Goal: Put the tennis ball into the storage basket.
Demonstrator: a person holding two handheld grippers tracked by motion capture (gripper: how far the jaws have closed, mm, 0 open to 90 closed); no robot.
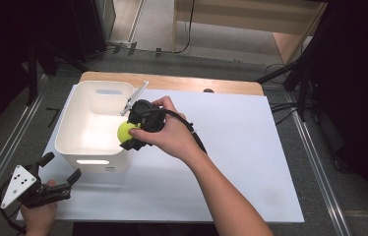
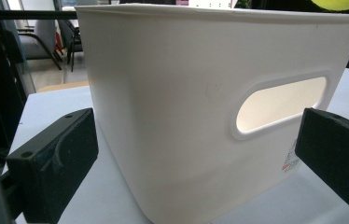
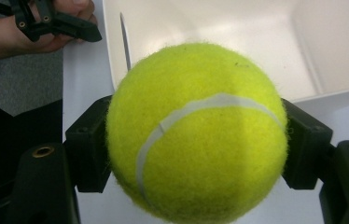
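1. The right claw [image 1: 129, 132] pinches a yellow tennis ball [image 1: 125, 132], its two black jaws pressed on the ball's opposite sides.
2. The ball hangs over the near right rim of the white bin [image 1: 69, 147], above the bin's inside.
3. The left claw [image 1: 59, 173] is spread wide and holds nothing, at the desk's [image 1: 251, 162] near left corner, pointing at the bin's handle wall.

1. The right gripper [image 1: 132, 132] is out over the table on a long, outstretched forearm, its jaws clamped tight on both sides of what they carry.
2. The right hand [image 1: 169, 133] wraps its body from above.
3. The left gripper [image 1: 60, 173] sits low at the near left corner, jaws spread wide, nothing between them.
4. The left hand [image 1: 39, 214] grips it from below.
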